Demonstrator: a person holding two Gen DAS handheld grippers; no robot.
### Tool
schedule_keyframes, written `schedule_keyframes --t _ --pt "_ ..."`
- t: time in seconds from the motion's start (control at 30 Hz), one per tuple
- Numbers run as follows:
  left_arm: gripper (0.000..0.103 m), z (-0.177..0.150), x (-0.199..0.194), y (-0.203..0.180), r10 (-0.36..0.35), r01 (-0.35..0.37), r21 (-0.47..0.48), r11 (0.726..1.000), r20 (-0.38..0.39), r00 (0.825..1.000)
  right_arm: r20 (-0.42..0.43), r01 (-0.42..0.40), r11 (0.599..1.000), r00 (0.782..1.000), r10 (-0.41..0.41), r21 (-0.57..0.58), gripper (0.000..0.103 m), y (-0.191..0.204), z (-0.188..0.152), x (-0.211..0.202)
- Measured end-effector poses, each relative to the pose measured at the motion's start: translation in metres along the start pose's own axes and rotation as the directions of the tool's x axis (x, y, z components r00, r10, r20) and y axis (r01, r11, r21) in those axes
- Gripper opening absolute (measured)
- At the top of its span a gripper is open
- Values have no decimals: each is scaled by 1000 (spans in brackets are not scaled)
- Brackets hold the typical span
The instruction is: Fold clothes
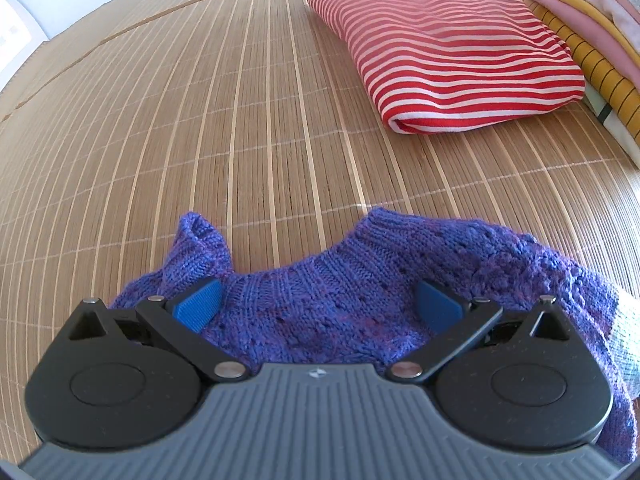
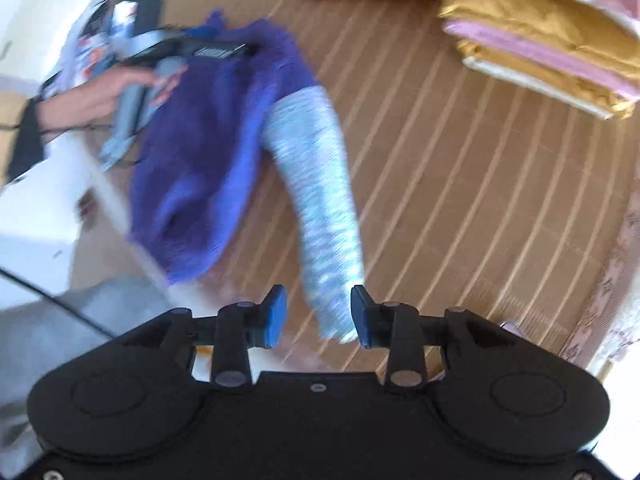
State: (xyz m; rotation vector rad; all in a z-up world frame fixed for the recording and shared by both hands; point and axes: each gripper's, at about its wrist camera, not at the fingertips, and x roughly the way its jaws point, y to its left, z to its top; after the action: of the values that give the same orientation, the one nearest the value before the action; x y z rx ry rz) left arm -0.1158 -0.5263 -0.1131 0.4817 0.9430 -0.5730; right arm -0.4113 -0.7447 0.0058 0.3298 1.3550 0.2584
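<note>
A purple knitted sweater lies bunched on the bamboo mat, right under my left gripper. The left gripper's blue pads stand wide apart over the knit, open. In the right wrist view the same sweater shows blurred, with its pale blue-grey sleeve stretching down towards my right gripper. The sleeve's end lies between the right pads, which stand apart, open. A hand holds the left gripper at the sweater's far edge.
A folded red-and-white striped garment lies on the mat beyond the sweater. A stack of folded yellow, pink and white clothes stands at the right. A patterned cloth edge borders the mat's right side.
</note>
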Motion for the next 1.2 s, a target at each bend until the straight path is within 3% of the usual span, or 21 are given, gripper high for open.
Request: schedule_keyframes --t 0.1,0.23,0.4,0.43,0.5,0.6,0.63,0.67,0.7,0.77,0.83,0.87,0.93,1.0,1.03,1.13,1.2 --pt "103 0 0 -1 7 -7 -4 1000 0 1000 -21 122 988 992 -125 -92 52 16 -1 32" --pt "103 0 0 -2 11 -11 -2 1000 -2 1000 -31 145 989 989 -146 -43 50 28 -8 76" --pt "103 -2 0 -3 11 -11 2 1000 2 1000 39 302 952 953 -301 -39 49 57 -17 102" --pt "103 -2 0 -3 13 -13 3 1000 3 1000 55 316 948 948 -315 -24 47 62 -18 104" --pt "103 -2 -1 -3 13 -13 4 1000 5 1000 68 337 941 939 -336 -4 20 70 -17 107" --pt "103 -2 0 -2 11 -11 5 1000 3 1000 100 379 925 922 -374 -32 11 82 -16 107" --pt "103 -1 0 -2 11 -11 5 1000 1 1000 122 419 906 904 -410 -64 10 86 -15 104" --pt "103 -1 0 -2 11 -11 7 1000 -1 1000 160 485 869 870 -467 -100 10 90 -13 99" --pt "103 -1 0 -2 11 -11 9 1000 -1 1000 206 556 820 825 -526 -136 10 95 -11 92" --pt "103 -1 0 -2 10 -10 10 1000 0 1000 320 700 696 703 -635 -158 10 100 -5 72" --pt "103 -1 0 -3 10 -10 9 1000 1 1000 420 791 592 595 -685 -156 11 104 -4 54" --pt "103 -1 -1 -3 12 -12 8 1000 2 1000 429 802 571 584 -689 -174 11 104 -5 53" --pt "103 0 0 -3 15 -15 5 1000 0 1000 409 795 559 602 -686 -234 15 103 -10 56" --pt "103 0 0 -3 15 -15 3 1000 -3 1000 324 753 591 658 -679 -290 36 88 -21 60" --pt "103 0 0 -3 15 -15 2 1000 -5 1000 280 728 614 684 -673 -304 38 81 -29 63" --pt "103 0 0 -2 11 -11 3 1000 -2 1000 187 634 735 773 -606 -238 40 66 -40 60" --pt "103 -1 0 -2 10 -10 3 1000 3 1000 162 569 815 820 -549 -115 41 55 -41 53"
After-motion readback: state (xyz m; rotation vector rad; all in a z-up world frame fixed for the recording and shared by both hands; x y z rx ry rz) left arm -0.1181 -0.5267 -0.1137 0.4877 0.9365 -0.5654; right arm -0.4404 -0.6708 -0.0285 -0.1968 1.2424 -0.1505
